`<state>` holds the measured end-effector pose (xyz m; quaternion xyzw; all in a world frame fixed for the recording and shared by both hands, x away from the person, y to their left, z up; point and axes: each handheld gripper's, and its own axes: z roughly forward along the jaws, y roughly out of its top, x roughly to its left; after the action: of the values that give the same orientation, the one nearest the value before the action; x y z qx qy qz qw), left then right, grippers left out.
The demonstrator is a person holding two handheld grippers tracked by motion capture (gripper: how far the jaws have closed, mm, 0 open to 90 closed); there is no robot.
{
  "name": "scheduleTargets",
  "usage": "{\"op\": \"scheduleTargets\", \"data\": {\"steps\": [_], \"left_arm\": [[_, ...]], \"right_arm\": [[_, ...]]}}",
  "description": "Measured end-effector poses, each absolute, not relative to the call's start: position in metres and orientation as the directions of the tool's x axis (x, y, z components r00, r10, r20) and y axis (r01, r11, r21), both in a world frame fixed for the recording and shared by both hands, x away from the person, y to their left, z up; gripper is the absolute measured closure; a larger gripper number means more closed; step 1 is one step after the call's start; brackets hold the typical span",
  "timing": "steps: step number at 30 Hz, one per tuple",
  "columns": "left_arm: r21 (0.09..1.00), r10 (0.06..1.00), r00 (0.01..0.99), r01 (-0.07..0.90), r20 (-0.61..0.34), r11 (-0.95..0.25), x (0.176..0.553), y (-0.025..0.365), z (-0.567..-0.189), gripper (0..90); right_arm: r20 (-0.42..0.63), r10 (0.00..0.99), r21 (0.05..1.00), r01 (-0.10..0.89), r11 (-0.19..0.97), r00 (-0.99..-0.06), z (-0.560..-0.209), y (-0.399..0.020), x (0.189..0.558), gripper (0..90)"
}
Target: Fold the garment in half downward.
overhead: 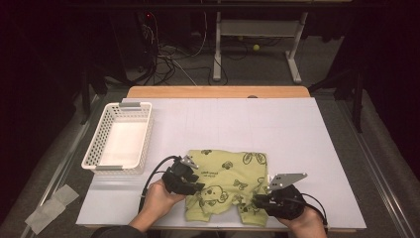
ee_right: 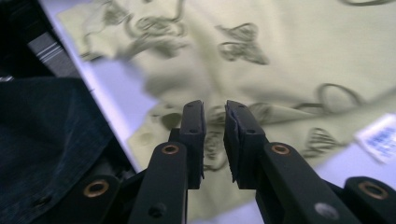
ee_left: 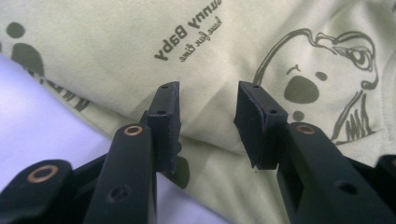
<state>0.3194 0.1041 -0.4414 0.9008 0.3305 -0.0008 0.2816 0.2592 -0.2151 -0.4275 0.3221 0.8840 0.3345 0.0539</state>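
Soft, light and limp, the garment [overhead: 228,183] at the table's [overhead: 307,148] 6 o'clock edge is best pinched at a hem, both the left gripper [ee_left: 208,112] and right gripper [ee_right: 215,126] being parted and empty.

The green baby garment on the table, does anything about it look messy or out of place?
Yes. The green garment lies crumpled rather than flat: its near edge is bunched and folded over between the left gripper and the right gripper, and a white label sticks out at one side. The white basket sits square on the table.
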Motion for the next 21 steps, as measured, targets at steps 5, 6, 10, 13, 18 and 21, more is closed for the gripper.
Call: {"op": "scheduleTargets", "data": {"steps": [5, 6, 10, 13, 18, 21], "left_arm": [[0.544, 0.610, 0.758, 0.620, -0.230, -0.566, 0.323, 0.105, -0.436, 53.3], [0.548, 0.608, 0.761, 0.615, -0.226, -0.567, 0.324, 0.103, -0.435, 53.1], [0.543, 0.594, 0.780, 0.592, -0.199, -0.596, 0.325, 0.091, -0.434, 52.6], [0.503, 0.601, 0.787, 0.581, -0.143, -0.641, 0.326, 0.088, -0.440, 51.6], [0.482, 0.655, 0.746, 0.620, -0.121, -0.619, 0.331, 0.103, -0.445, 51.7], [0.488, 0.673, 0.721, 0.652, -0.163, -0.581, 0.337, 0.112, -0.445, 51.6]], "right_arm": [[0.113, 0.668, 0.635, 0.571, 0.521, -0.735, -0.428, -0.222, 0.275, 76.0], [0.113, 0.672, 0.634, 0.573, 0.519, -0.732, -0.429, -0.221, 0.278, 75.6], [0.111, 0.673, 0.628, 0.576, 0.523, -0.732, -0.433, -0.210, 0.287, 73.4], [0.079, 0.665, 0.607, 0.565, 0.559, -0.743, -0.438, -0.201, 0.290, 72.6], [0.006, 0.693, 0.555, 0.579, 0.597, -0.721, -0.448, -0.211, 0.298, 72.2], [0.020, 0.726, 0.555, 0.611, 0.564, -0.688, -0.449, -0.222, 0.302, 72.4]]}}
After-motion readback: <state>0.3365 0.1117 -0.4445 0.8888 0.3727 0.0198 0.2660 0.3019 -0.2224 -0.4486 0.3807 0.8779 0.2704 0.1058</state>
